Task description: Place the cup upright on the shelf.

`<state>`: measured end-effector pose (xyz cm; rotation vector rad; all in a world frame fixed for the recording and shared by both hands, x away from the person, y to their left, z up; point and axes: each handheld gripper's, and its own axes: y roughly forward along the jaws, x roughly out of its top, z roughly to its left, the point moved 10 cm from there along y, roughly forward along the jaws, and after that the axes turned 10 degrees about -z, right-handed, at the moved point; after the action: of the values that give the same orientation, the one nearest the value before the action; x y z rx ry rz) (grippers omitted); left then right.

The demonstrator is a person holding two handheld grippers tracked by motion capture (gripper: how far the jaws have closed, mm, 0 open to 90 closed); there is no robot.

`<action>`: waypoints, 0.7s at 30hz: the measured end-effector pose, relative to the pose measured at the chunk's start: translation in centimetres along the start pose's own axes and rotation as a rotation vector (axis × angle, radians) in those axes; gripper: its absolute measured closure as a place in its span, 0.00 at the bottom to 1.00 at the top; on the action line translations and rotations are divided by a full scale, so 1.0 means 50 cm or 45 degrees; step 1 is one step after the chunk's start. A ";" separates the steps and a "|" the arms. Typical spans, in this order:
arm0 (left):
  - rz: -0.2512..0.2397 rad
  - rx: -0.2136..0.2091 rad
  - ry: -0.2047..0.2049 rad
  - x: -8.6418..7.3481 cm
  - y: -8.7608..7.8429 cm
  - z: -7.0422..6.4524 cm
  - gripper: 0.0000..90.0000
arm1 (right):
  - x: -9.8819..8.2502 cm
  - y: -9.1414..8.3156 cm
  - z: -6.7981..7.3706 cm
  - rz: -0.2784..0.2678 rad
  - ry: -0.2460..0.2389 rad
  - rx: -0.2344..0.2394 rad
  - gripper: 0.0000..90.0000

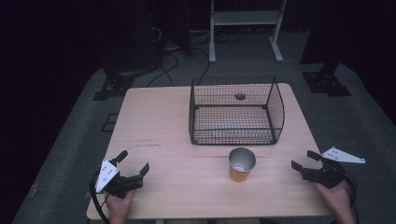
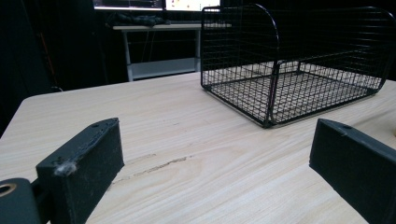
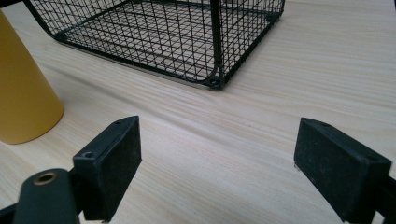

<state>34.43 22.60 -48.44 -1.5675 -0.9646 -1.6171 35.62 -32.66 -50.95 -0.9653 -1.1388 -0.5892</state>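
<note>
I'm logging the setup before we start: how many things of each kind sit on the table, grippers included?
Cup: 1
Basket: 1
Grippers: 2, left gripper and right gripper, both open
Total: 4

Light falls from above onto my table (image 1: 163, 140), bright and even there, while the room around it sinks to near black. Shadows under the cup (image 1: 242, 164) are soft. My jaws look slightly blurred up close; the basket (image 2: 299, 65) stays sharp
</note>
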 end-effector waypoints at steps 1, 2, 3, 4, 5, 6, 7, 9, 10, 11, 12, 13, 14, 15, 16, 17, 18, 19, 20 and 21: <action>0.001 0.001 0.002 0.000 0.000 0.000 0.02 | -0.001 0.000 0.000 0.001 -0.001 -0.002 0.16; 0.002 0.001 0.002 -0.001 0.000 0.000 0.02 | -0.002 -0.001 -0.001 0.001 0.002 -0.007 0.15; 0.002 0.001 0.002 -0.001 0.000 0.000 0.02 | -0.002 -0.001 -0.001 0.001 0.002 -0.007 0.15; 0.004 0.002 0.001 -0.001 0.000 0.000 0.02 | -0.003 -0.002 -0.001 0.002 0.004 -0.009 0.15; 0.001 0.003 -0.003 -0.001 -0.001 0.000 0.02 | -0.003 -0.003 0.000 0.003 0.005 -0.010 0.15; 0.000 0.002 -0.003 -0.001 -0.001 0.000 0.02 | -0.004 -0.004 0.002 0.005 0.003 -0.012 0.15; 0.000 0.001 -0.003 -0.001 -0.001 -0.001 0.02 | -0.004 -0.005 0.005 0.004 0.000 -0.011 0.15; 0.000 -0.003 -0.001 -0.001 -0.001 -0.002 0.02 | -0.004 -0.007 0.011 0.007 -0.009 -0.010 0.15; 0.001 -0.003 -0.001 -0.001 -0.001 -0.002 0.02 | -0.005 -0.009 0.015 0.007 -0.010 -0.006 0.15; 0.001 -0.004 0.003 -0.001 -0.001 -0.003 0.02 | -0.004 -0.010 0.019 0.006 -0.013 -0.003 0.15; 0.001 -0.004 0.003 -0.001 -0.001 -0.003 0.02 | -0.005 -0.011 0.025 0.005 -0.018 0.001 0.15; -0.001 -0.006 0.003 -0.001 -0.001 -0.003 0.02 | -0.005 -0.013 0.032 0.008 -0.021 0.005 0.15; -0.001 -0.006 0.001 0.000 -0.001 -0.003 0.02 | -0.005 -0.014 0.036 0.007 -0.024 0.009 0.15; -0.001 -0.006 0.001 0.000 -0.001 -0.003 0.02 | -0.005 -0.014 0.036 0.007 -0.024 0.009 0.15; -0.002 -0.008 0.000 0.000 -0.001 -0.003 0.02 | -0.008 -0.014 0.046 0.014 -0.035 0.012 0.15; -0.004 -0.008 0.000 0.000 -0.001 -0.003 0.02 | -0.008 -0.015 0.052 0.015 -0.035 0.014 0.15; -0.004 -0.008 0.000 0.000 -0.001 -0.003 0.02 | -0.008 -0.015 0.052 0.015 -0.035 0.014 0.15; -0.004 -0.009 0.001 0.000 -0.001 -0.003 0.02 | -0.009 -0.016 0.066 0.020 -0.042 0.035 0.15; -0.004 -0.009 -0.001 0.000 -0.001 -0.003 0.02 | -0.009 -0.017 0.070 0.021 -0.048 0.035 0.14; -0.005 -0.010 0.000 0.000 -0.001 -0.003 0.02 | -0.007 -0.017 0.075 0.018 -0.056 0.039 0.14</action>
<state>34.30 22.48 -48.42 -1.5716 -0.9628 -1.6252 33.01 -29.84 -50.62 -0.9633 -1.1758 -0.5402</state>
